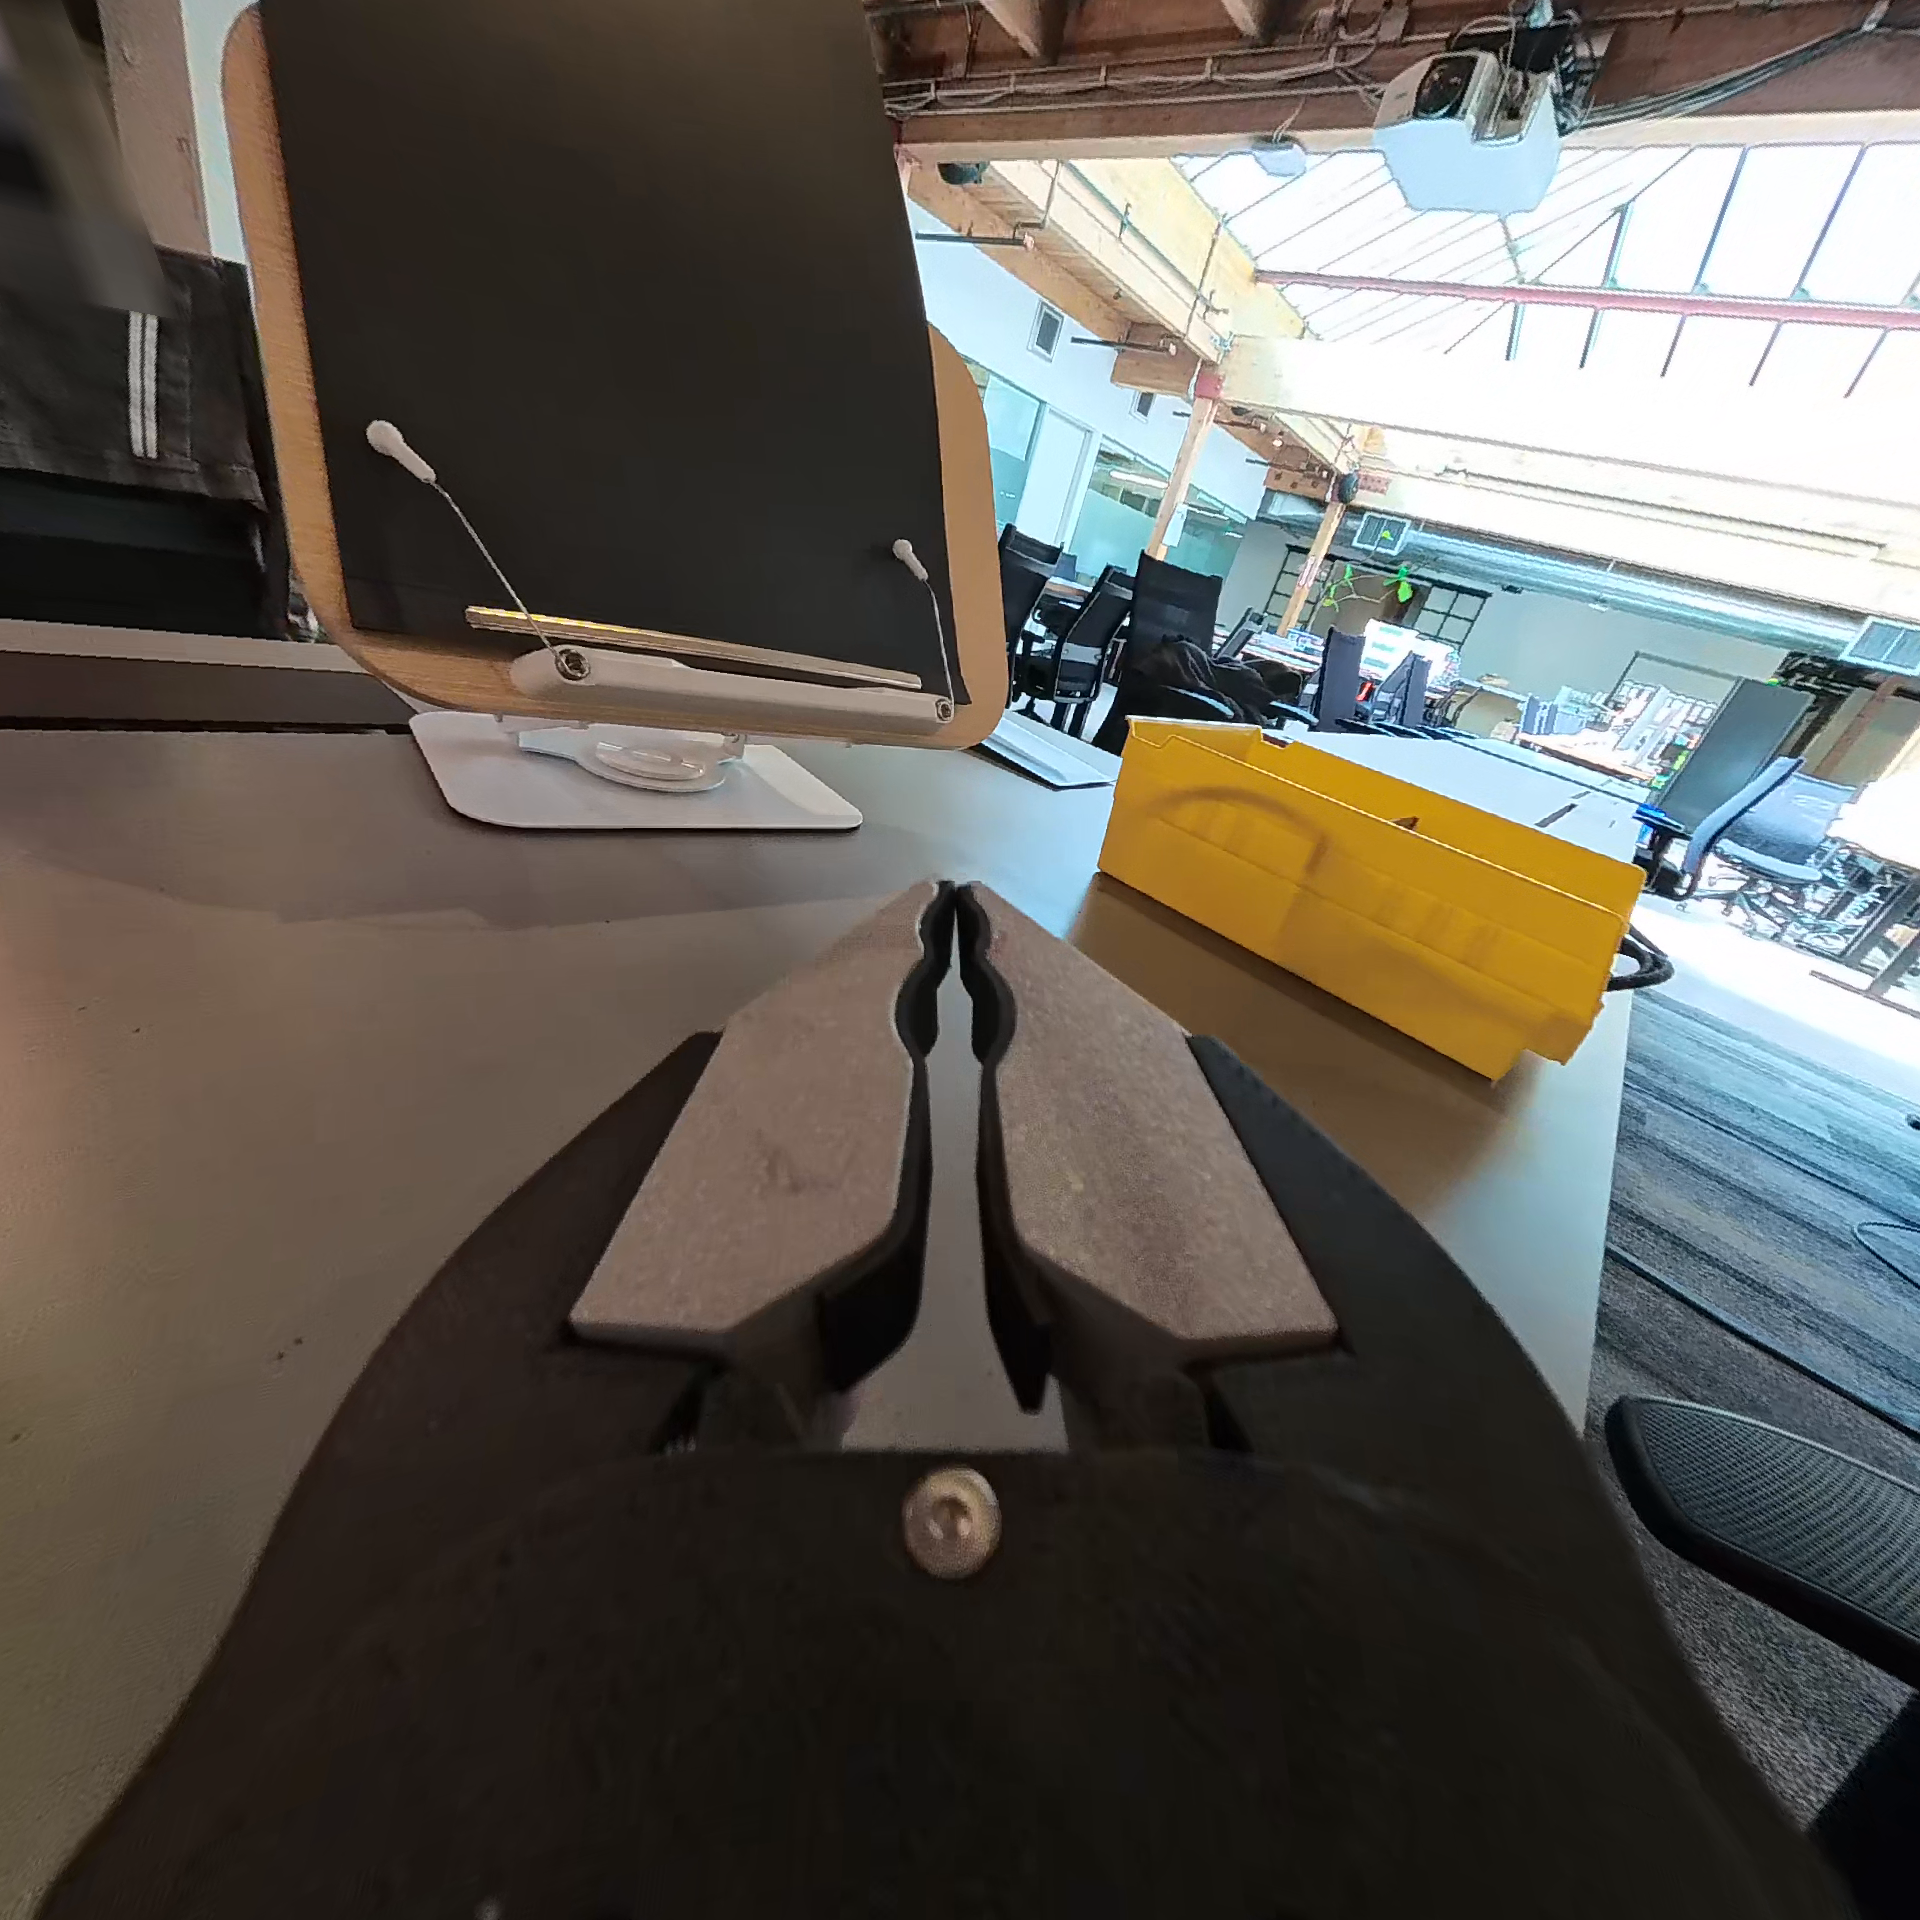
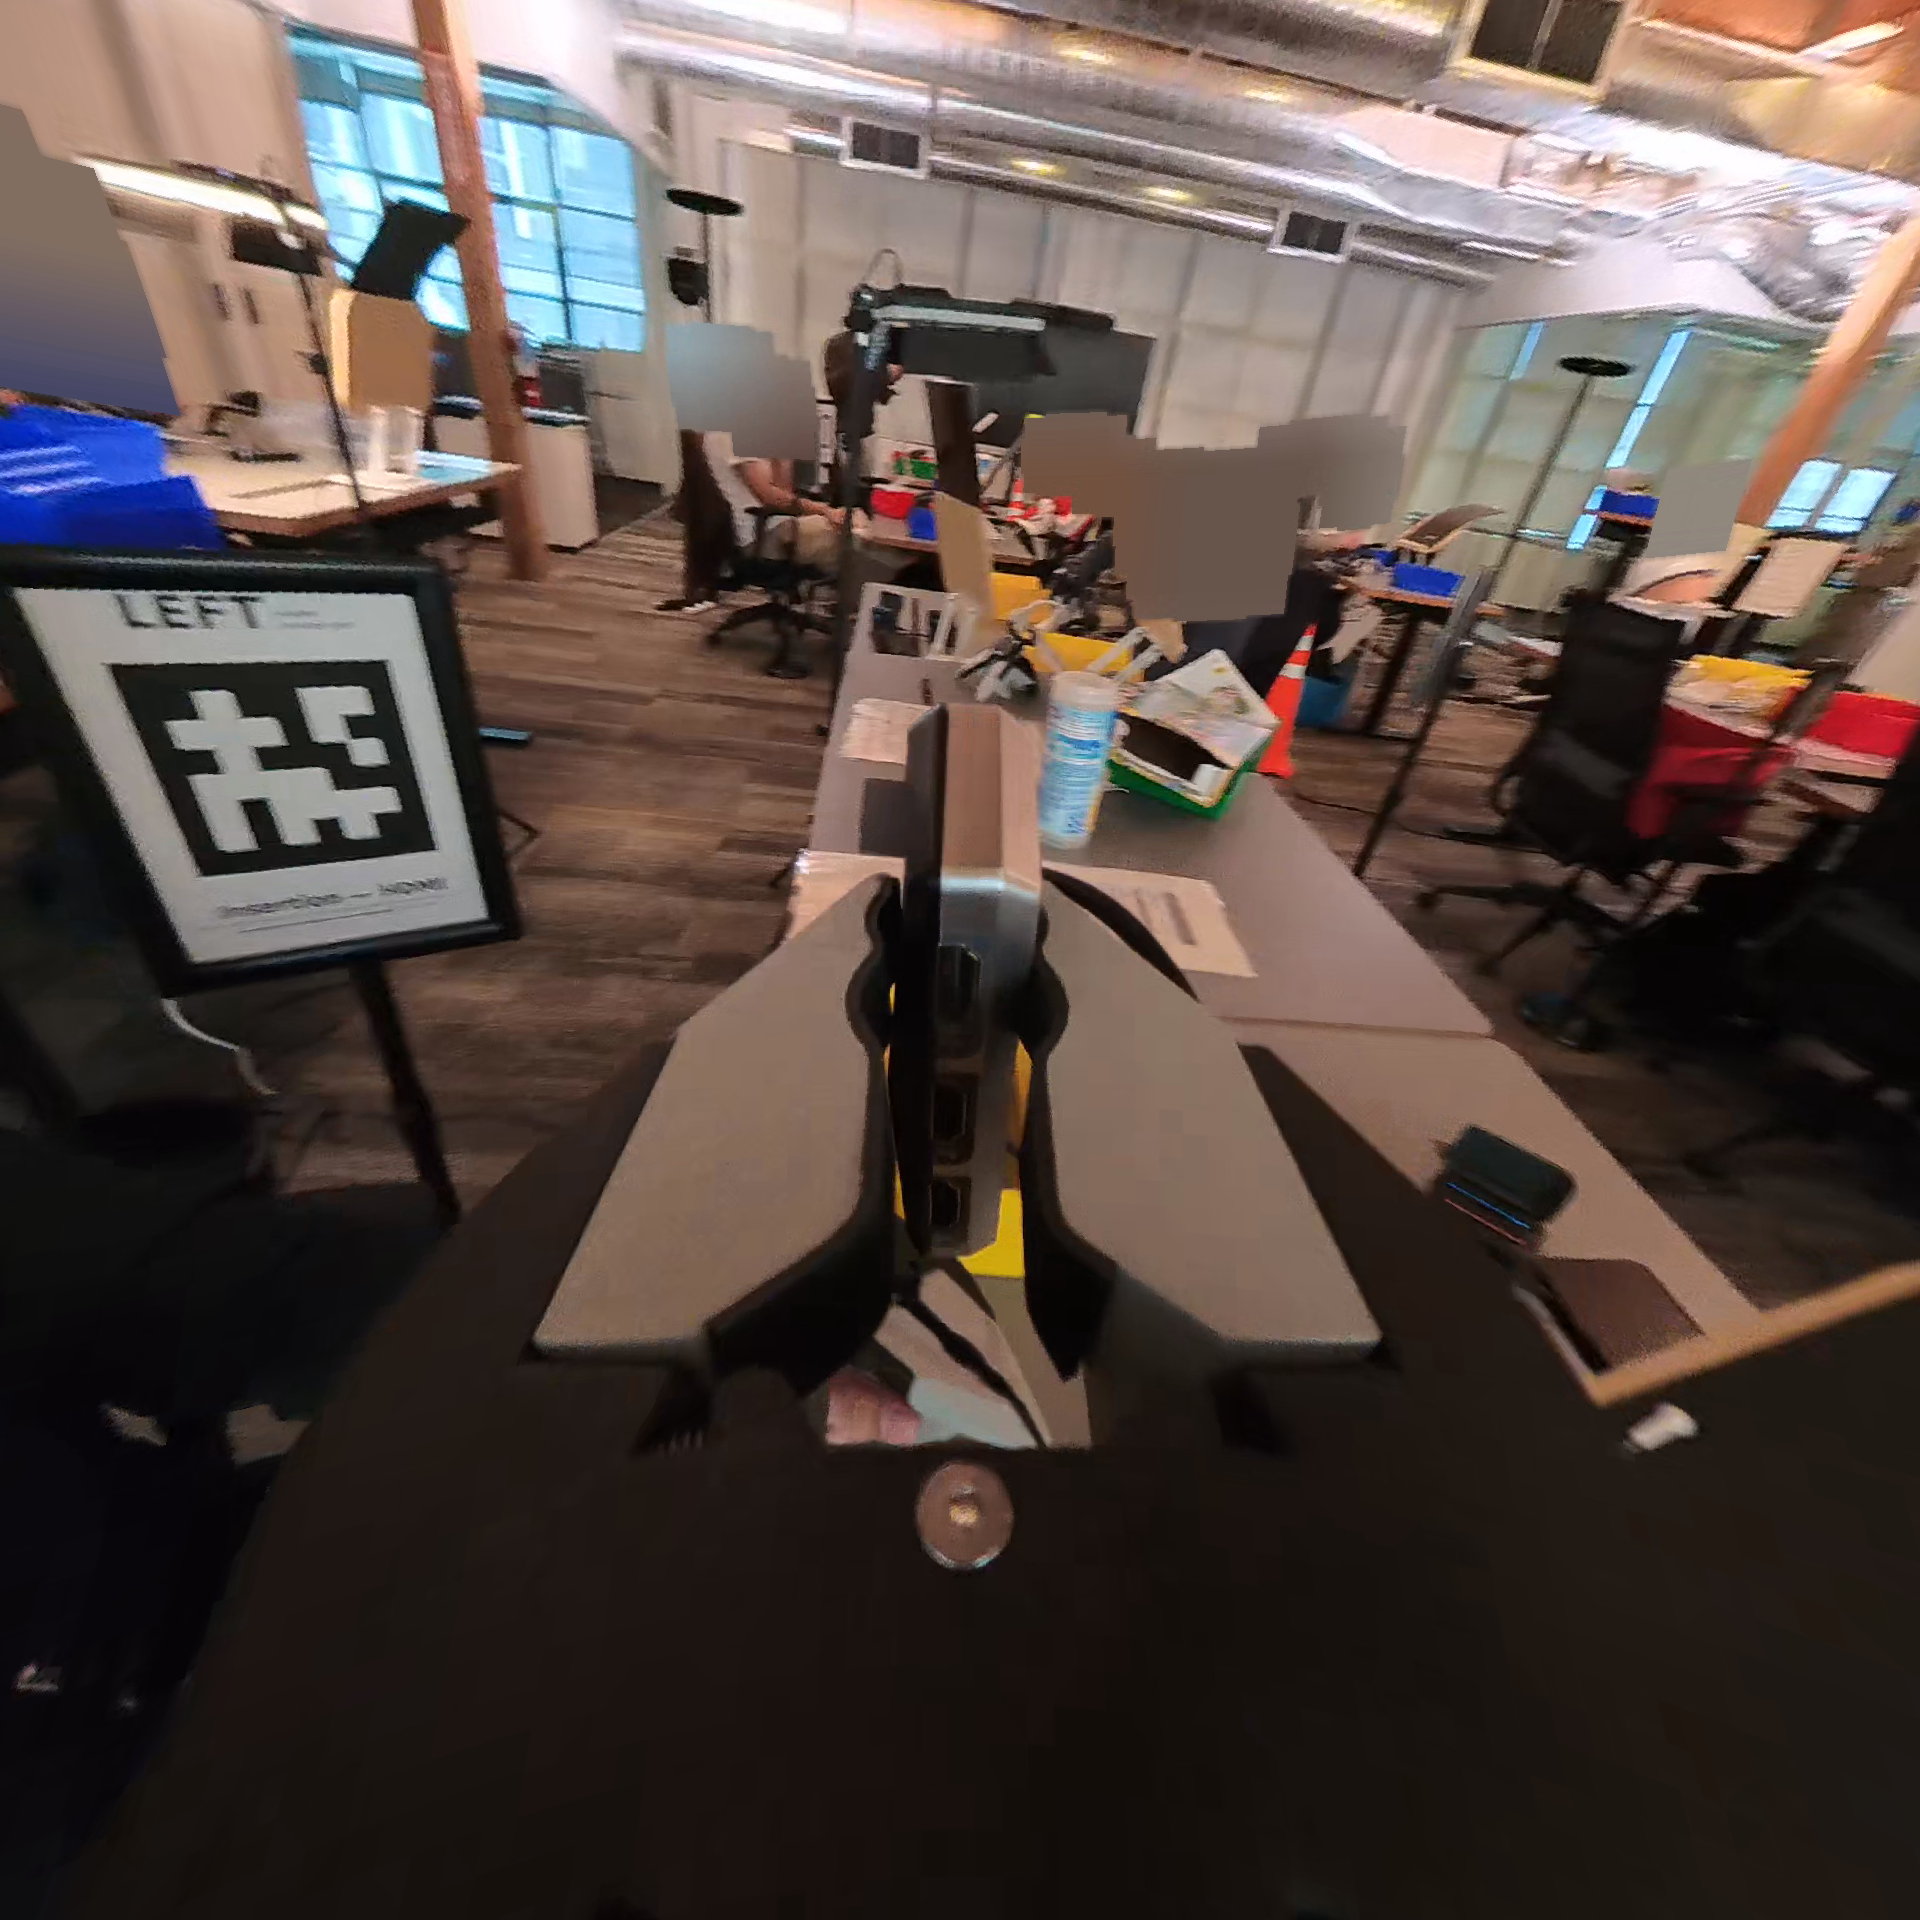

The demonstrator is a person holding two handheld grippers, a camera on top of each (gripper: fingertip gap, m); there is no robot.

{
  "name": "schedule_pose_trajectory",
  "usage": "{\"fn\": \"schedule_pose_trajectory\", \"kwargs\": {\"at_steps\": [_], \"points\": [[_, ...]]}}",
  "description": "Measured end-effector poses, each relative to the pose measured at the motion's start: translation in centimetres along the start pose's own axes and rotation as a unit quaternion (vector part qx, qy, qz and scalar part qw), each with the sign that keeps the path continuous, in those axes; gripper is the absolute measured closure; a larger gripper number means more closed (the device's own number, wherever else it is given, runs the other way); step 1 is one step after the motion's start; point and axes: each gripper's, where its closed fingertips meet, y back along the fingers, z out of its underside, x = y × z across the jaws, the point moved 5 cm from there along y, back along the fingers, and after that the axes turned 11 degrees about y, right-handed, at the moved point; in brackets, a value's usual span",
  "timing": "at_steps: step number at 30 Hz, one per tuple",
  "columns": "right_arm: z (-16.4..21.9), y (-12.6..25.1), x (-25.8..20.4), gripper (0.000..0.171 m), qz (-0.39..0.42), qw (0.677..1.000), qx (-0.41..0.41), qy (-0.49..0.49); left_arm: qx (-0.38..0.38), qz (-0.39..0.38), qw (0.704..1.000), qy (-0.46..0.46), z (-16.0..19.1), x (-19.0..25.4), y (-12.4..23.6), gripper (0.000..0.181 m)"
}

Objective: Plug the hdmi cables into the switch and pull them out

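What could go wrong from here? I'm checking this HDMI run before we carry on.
1. The right gripper clamps the switch on edge, lifted off the table; a cable push could twist it in the grip.
2. The left gripper is shut and empty, and no cable end shows in either view, so it must open and find one, perhaps near the yellow bin.

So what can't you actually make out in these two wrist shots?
- HDMI cables: none clearly seen in either view; a dark cord behind the yellow bin in the left wrist view is cut off by the bin.
- Switch in the right gripper: its lower end is hidden between the jaws, and motion blur leaves the ports unclear.
- Bin contents: hidden by its wall.
- Left gripper: shut, empty.
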Motion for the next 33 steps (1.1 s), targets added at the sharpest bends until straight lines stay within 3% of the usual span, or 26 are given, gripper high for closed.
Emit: {"fn": "schedule_pose_trajectory", "kwargs": {"at_steps": [3,6,10,12,17,20,23,28,33], "points": [[-1.1,-0.6,0.0,0.152,-0.004,0.999,0.034,-0.017,-0.003,0.011,1.0,-0.002,0.1,0.2,-0.1,0.181],[-3.2,1.3,1.7,0.152,0.019,0.991,0.126,-0.038,-0.003,0.018,1.0,-0.007,0.1,0.5,-0.1,0.181],[-4.9,4.7,3.9,0.152,-0.073,0.941,0.286,-0.164,-0.017,0.025,1.0,-0.003,0.3,0.5,-0.4,0.181],[-4.3,5.8,5.2,0.152,-0.052,0.931,0.313,-0.182,-0.018,0.025,1.0,-0.007,0.4,0.6,-0.4,0.181],[-3.2,9.0,7.0,0.153,0.012,0.933,0.313,-0.177,0.0,0.024,0.999,-0.044,0.0,1.3,0.2,0.181],[-5.0,14.0,7.8,0.152,0.051,0.93,0.331,-0.152,0.047,0.041,0.993,-0.096,-0.7,2.7,1.1,0.181],[-8.0,19.9,8.0,0.152,0.122,0.928,0.337,-0.101,0.01,0.037,0.997,-0.067,0.1,2.0,0.1,0.181],[-11.5,27.6,8.2,0.152,0.238,0.931,0.275,-0.021,-0.024,0.026,0.999,-0.028,0.6,1.1,-0.7,0.181],[-10.8,32.7,9.3,0.152,0.336,0.923,0.189,0.006,-0.018,0.021,0.999,-0.03,0.5,1.1,-0.6,0.181]]}}
